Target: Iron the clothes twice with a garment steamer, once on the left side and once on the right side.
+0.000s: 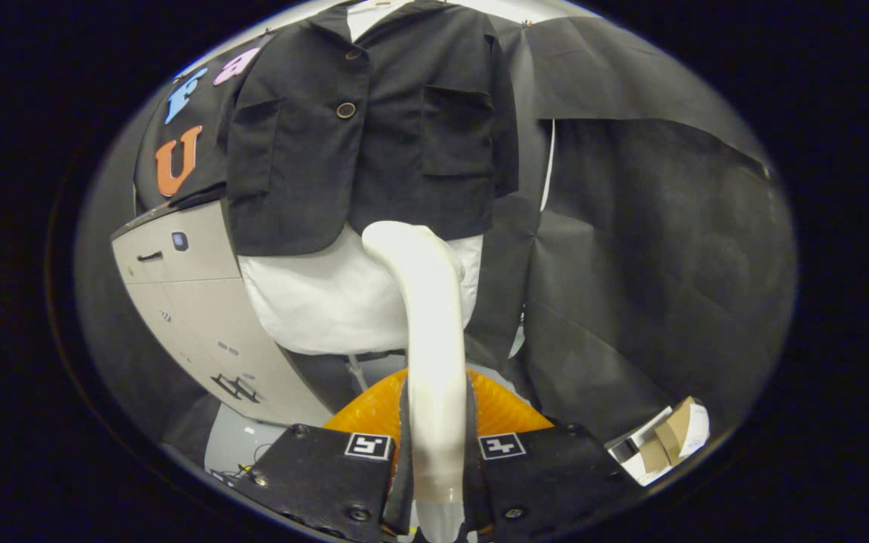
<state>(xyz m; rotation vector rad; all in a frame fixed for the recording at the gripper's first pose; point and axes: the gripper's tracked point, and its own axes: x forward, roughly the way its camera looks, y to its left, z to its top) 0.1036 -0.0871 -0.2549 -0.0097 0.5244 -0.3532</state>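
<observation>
Garment steamer (431,332) clamped between the tongs (434,452), its head near the black jacket (359,128) hem, over the white shirt (321,302); best keep the head flat, stroking one side slowly.

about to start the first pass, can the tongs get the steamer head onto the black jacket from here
Probably yes. The tongs are shut on the steamer, whose head sits just below the black jacket hem, over the white shirt, with nothing between them.

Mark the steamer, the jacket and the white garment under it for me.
steamer (434,339): gripper view, middle of its handle, gripped between the fingers.
jacket (306,158): gripper view, front panel beside the button.
white garment (329,302): gripper view, hem below the jacket.
</observation>
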